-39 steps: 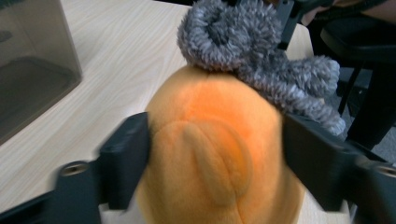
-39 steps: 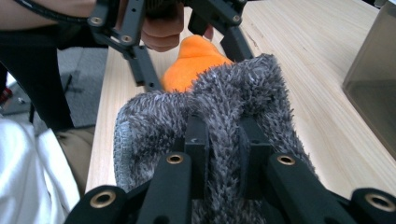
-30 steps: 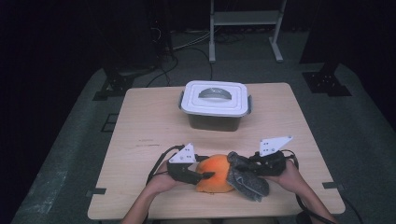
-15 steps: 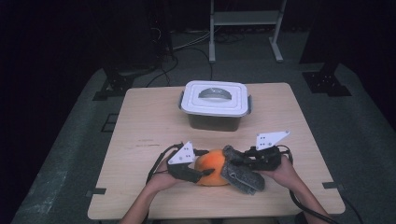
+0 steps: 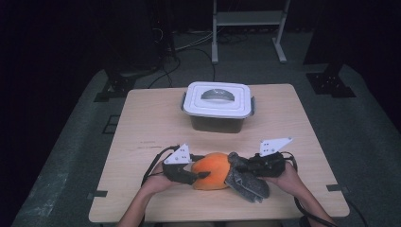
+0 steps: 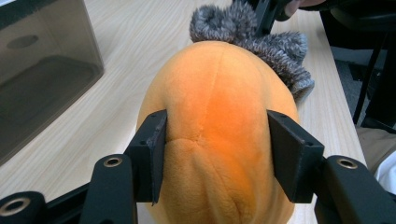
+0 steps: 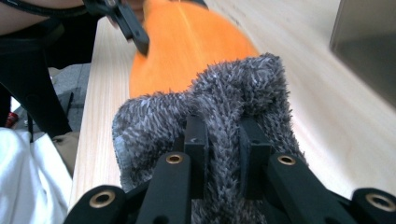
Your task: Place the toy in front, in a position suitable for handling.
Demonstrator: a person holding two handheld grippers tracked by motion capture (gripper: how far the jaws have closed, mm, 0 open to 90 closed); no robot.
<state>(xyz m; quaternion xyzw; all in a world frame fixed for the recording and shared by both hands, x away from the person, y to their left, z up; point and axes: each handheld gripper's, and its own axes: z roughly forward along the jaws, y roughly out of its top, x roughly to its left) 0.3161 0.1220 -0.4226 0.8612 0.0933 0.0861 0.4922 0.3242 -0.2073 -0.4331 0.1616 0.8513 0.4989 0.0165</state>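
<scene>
An orange plush toy (image 5: 213, 171) lies on the wooden table (image 5: 142, 123) near its front edge, with a grey fuzzy cloth (image 5: 248, 182) over its right end. My left gripper (image 5: 201, 176) comes in from the left. Its jaws have just been closing, and its pads (image 6: 156, 140) now press into both sides of the orange plush (image 6: 219, 93). My right gripper (image 7: 223, 140) is shut on a fold of the grey cloth (image 7: 233, 88), with the orange plush (image 7: 187, 46) beyond it. The left gripper's jaw tip (image 7: 133, 30) shows at the plush's far end.
A grey storage box with a white lid (image 5: 217, 101) stands at the middle back of the table; its dark wall (image 6: 42, 79) is close to the plush's left in the left gripper view. The table's front edge is just behind the hands.
The orange plush and the grey cloth have shifted slightly left and away from the front edge. Both hands stay almost where they were.
</scene>
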